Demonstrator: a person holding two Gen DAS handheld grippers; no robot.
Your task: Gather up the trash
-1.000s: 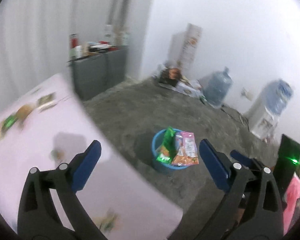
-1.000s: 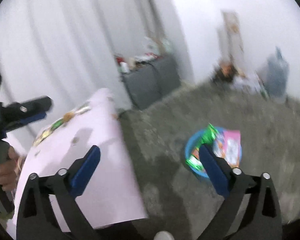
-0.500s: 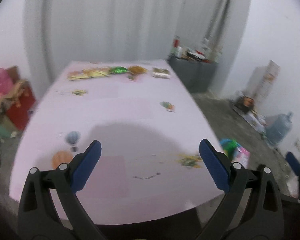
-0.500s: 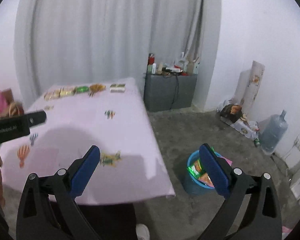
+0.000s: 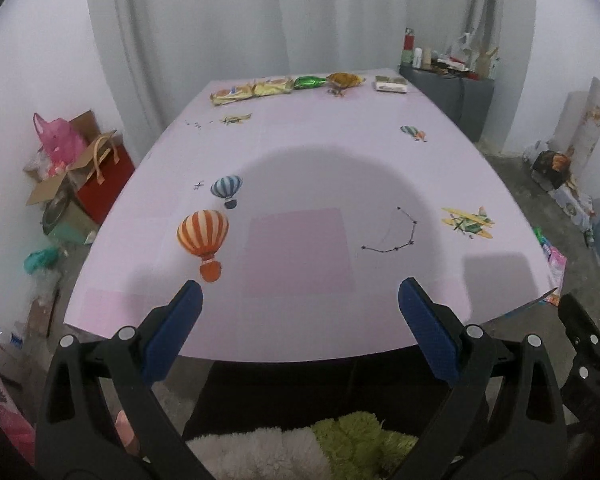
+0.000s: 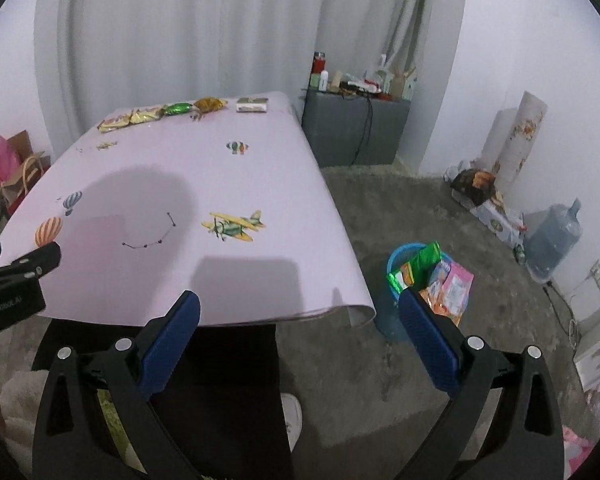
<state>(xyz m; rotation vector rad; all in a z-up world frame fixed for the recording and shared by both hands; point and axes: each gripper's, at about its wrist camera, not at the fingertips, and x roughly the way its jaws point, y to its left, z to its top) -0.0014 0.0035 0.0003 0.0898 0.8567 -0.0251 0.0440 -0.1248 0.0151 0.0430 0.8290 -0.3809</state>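
Both grippers are spread wide with nothing between the blue pads. Through the left wrist camera I see my left gripper (image 5: 300, 308) hovering over the near edge of the pink table cover (image 5: 300, 168), jaws well apart and holding nothing. The trash sits in a row along the far edge: two yellow wrappers (image 5: 252, 90), a green wrapper (image 5: 309, 81), a brown-gold wrapper (image 5: 344, 79) and a pale flat packet (image 5: 390, 85), all well apart from my fingers. The balloons and the yellow plane (image 5: 468, 222) nearer me are prints on the cover. A red bag (image 5: 104, 176) and clutter stand on the floor to the left.

Through the right wrist camera, my right gripper (image 6: 299, 318) is likewise released and bare, held over the near right corner of the cover (image 6: 140, 280). The same row of wrappers (image 6: 172, 111) lies at the far edge, with the pale packet (image 6: 252, 105) at its right end. On the floor beside the table's right corner stands a blue bucket (image 6: 400, 254) with green, orange and pink wrappers (image 6: 448, 284) sticking out of it. Part of the left gripper (image 6: 16, 276) shows at the left edge.
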